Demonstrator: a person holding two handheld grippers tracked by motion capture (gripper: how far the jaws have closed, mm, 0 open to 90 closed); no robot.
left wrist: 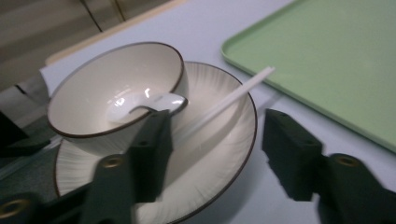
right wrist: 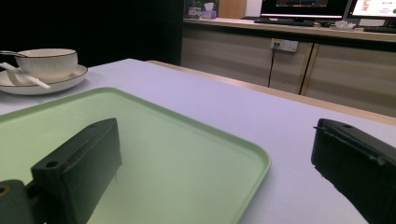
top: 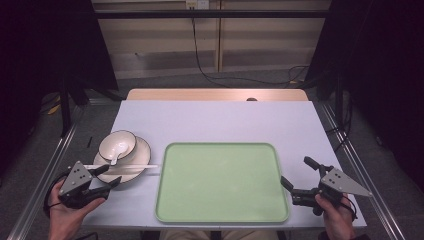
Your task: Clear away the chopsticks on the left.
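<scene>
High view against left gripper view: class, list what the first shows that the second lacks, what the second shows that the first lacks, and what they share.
The high view alone takes in the whole green tray, the person's two hands, the right gripper with its fingers apart over the tray's right edge, and the floor and cables beyond the table.

The left gripper view alone reveals the plate's ribbed surface and the left gripper astride the plate's near rim.

Both share the bowl, the spoon in it, and the chopsticks across the plate.
</scene>
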